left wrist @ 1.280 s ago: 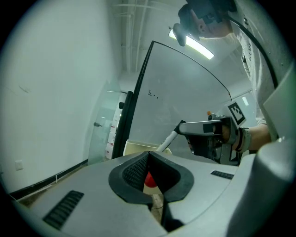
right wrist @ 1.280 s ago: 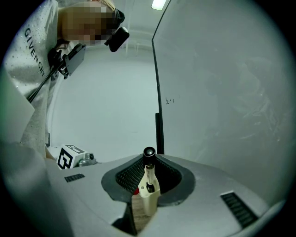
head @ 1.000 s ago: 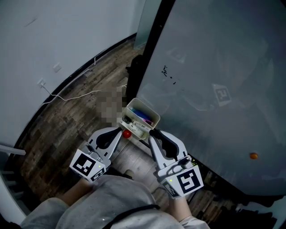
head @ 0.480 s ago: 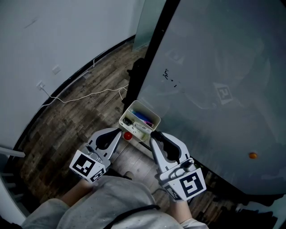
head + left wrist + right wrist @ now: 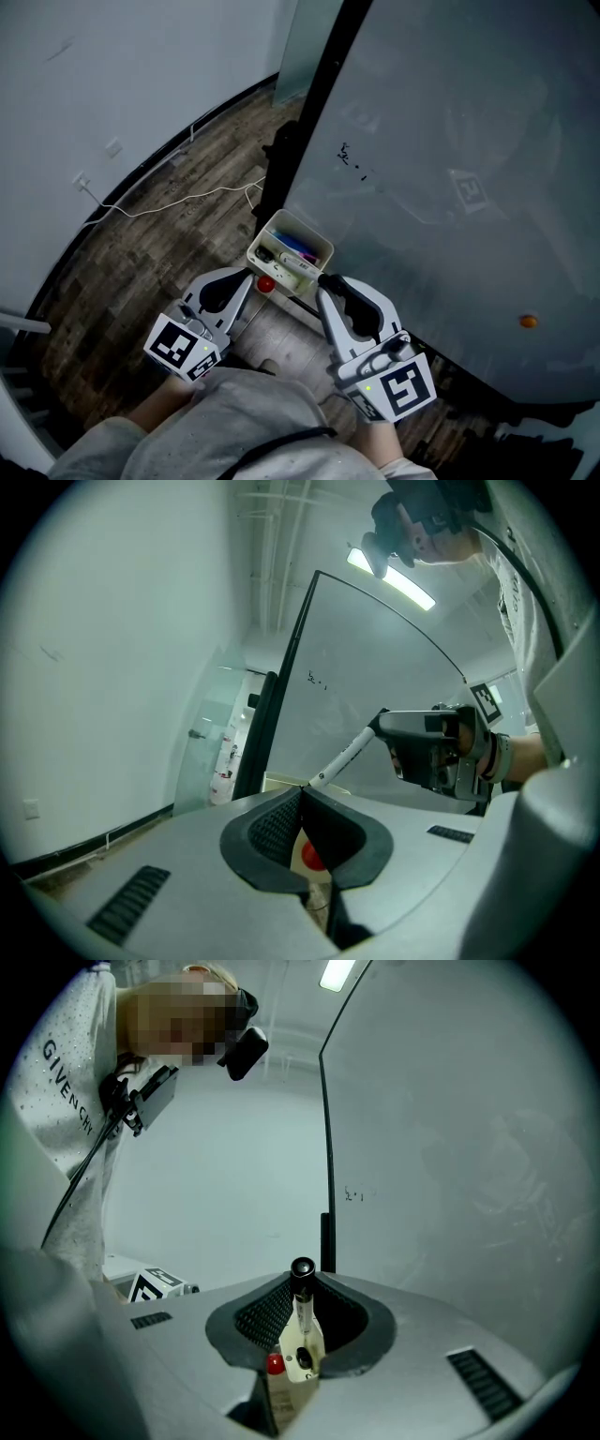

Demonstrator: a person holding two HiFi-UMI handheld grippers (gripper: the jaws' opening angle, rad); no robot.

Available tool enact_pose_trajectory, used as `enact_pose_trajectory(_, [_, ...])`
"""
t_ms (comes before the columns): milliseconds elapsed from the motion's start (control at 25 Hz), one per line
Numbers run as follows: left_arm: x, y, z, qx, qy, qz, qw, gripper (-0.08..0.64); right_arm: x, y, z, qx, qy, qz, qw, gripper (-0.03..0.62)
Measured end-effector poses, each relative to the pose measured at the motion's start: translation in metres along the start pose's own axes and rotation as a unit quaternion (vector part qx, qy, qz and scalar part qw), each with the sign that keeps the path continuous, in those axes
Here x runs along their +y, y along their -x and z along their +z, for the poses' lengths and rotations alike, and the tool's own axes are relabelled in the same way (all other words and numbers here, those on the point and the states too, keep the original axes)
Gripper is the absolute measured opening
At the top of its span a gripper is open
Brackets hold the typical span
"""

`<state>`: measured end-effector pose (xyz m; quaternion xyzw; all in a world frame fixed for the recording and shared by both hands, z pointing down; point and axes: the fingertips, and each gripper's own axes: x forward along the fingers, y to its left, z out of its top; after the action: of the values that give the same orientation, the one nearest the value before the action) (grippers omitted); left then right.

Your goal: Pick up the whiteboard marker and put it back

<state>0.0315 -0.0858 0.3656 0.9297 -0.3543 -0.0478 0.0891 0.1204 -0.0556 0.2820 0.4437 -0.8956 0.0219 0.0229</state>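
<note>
Your right gripper [image 5: 303, 1280] clamps the slim whiteboard marker [image 5: 304, 1309]: white barrel, dark print along it, black end. Your left gripper [image 5: 302, 791] is closed, holding nothing.

Two hand-held grippers side by side, both pointing level and away from the person.
The left gripper [image 5: 251, 274] is at the lower left, and its fingers [image 5: 270, 829] meet tip to tip with nothing between them. The right gripper [image 5: 323, 279] is just beside it. Its fingers [image 5: 265, 1316] are clamped on the dark end of a whiteboard marker [image 5: 302, 1271], which slants down from the fingertips. Each gripper's cube with square markers faces up at the wrist end. Forearms in grey sleeves reach in from the bottom edge.
</note>
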Motion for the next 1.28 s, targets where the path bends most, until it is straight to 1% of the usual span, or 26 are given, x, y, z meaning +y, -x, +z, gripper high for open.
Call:
enact_pose_trajectory(800, [0.005, 0.001, -0.002, -0.001, -0.002, 0.005, 1.0000, 0.014, 0.007, 0.001, 0.021, -0.013, 0.022, 0.014, 1.000, 0.078])
enact_pose_trajectory(1280, [0.004, 0.002, -0.001, 0.000, -0.008, 0.000, 1.0000, 0.014, 0.012, 0.004, 0.040, -0.028, 0.035, 0.019, 0.999, 0.078])
